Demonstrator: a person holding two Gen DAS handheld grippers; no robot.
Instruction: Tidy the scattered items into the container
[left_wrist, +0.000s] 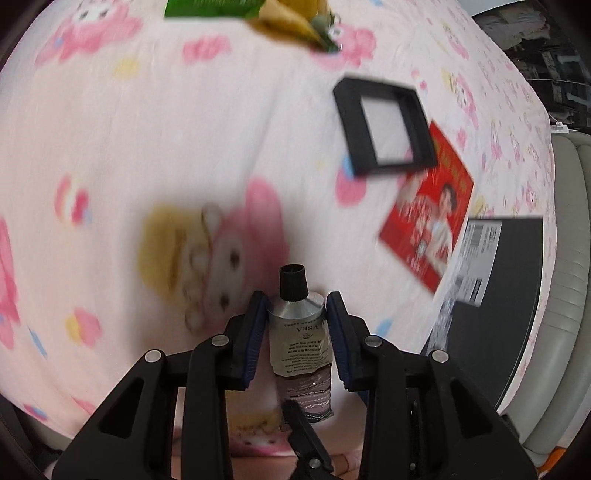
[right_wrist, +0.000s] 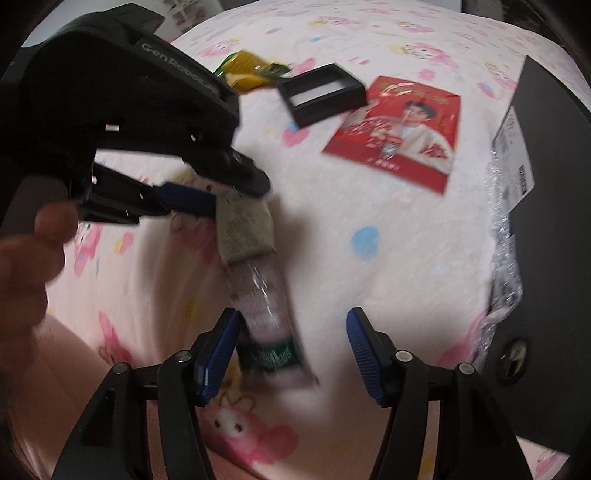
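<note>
The left gripper (left_wrist: 296, 314) pinched a silver tube (left_wrist: 298, 332) just below its black cap, holding it above the pink bedspread (left_wrist: 147, 147). The right gripper (right_wrist: 293, 332) hung spread wide and empty, the tube's tail (right_wrist: 266, 295) dangling between its pads (right_wrist: 218, 347). A black container (right_wrist: 554, 221) lay at the bed's edge.

Soft, even indoor light, no hard shadows. Both fisheye views bend at the edges, corners black. Motion blur smears the pink blanket (left_wrist: 147, 147); glare glints off the tube (right_wrist: 258, 288).
</note>
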